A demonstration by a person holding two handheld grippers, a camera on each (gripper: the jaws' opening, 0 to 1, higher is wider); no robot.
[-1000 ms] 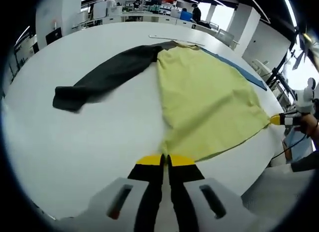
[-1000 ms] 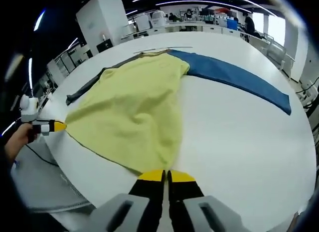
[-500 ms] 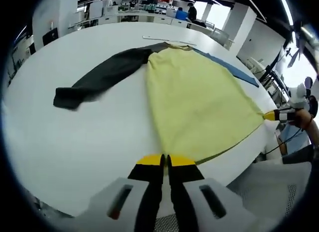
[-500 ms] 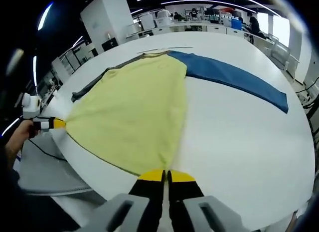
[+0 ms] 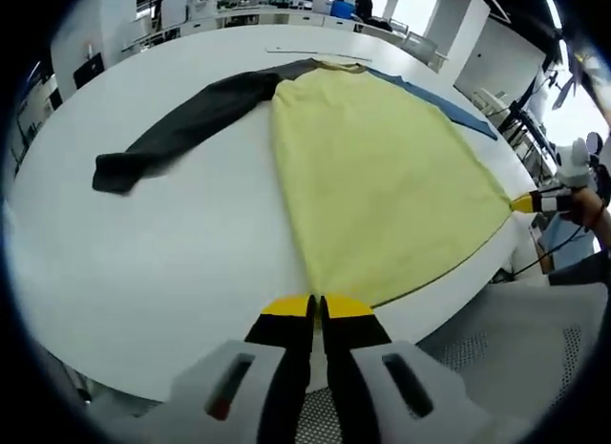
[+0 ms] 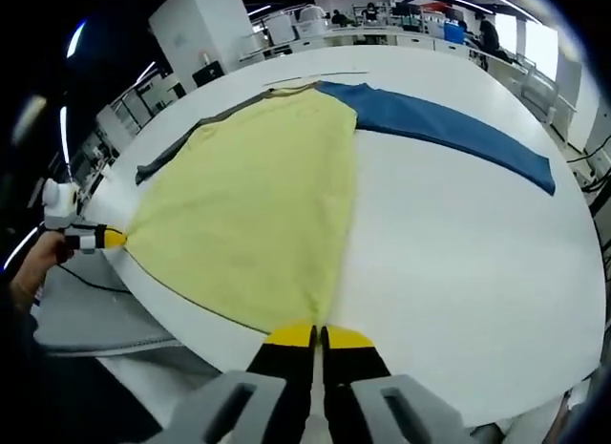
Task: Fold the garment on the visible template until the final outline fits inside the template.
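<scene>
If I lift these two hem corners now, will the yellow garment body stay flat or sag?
Likely sags: the yellow garment body is thin cloth, stretched taut only between the left gripper and right gripper. Probably light. The dark sleeve and blue sleeve would likely trail limply.

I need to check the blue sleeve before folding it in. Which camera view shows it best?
The right gripper view: the blue sleeve lies stretched out flat on the white table, visible end to end. In the left gripper view only a thin blue strip shows past the yellow body of the garment.
</scene>
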